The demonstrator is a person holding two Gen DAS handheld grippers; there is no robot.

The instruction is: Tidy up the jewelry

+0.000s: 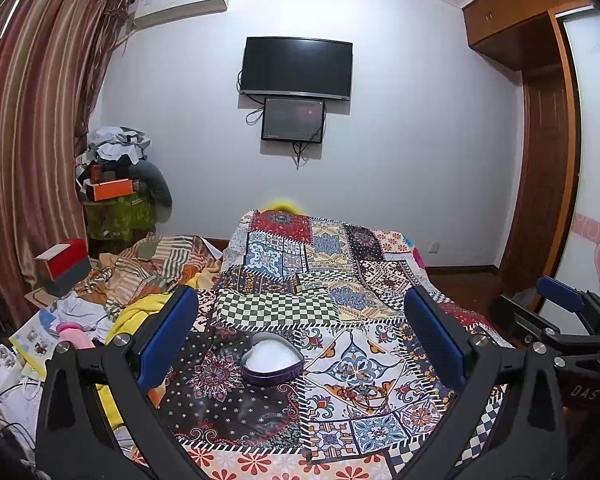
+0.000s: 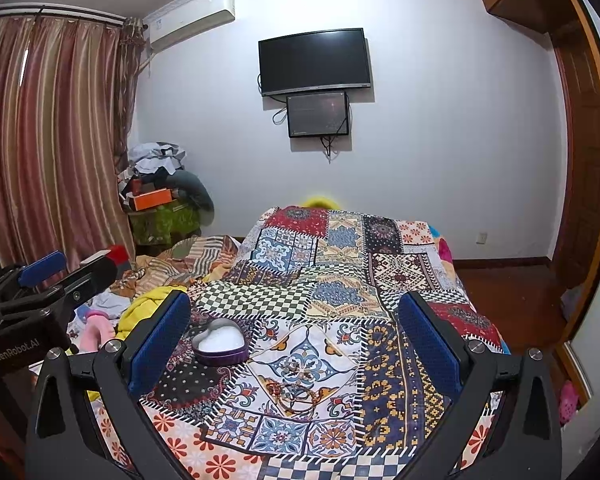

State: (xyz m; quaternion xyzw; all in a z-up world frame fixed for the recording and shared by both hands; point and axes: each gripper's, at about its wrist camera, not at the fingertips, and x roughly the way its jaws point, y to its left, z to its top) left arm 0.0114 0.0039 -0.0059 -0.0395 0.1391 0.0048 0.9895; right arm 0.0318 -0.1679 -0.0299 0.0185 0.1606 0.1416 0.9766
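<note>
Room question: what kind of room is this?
Most likely a bedroom. A bed with a patchwork cover fills the middle, a TV hangs on the wall facing it, and striped curtains and a wooden wardrobe stand at the sides.

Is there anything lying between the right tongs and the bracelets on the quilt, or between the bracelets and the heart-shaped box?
Nothing visible. The right tongs are open above the quilt, and the bracelets lie on bare quilt just ahead. Only flat quilt separates them from the open heart-shaped box, up and to their left.
</note>
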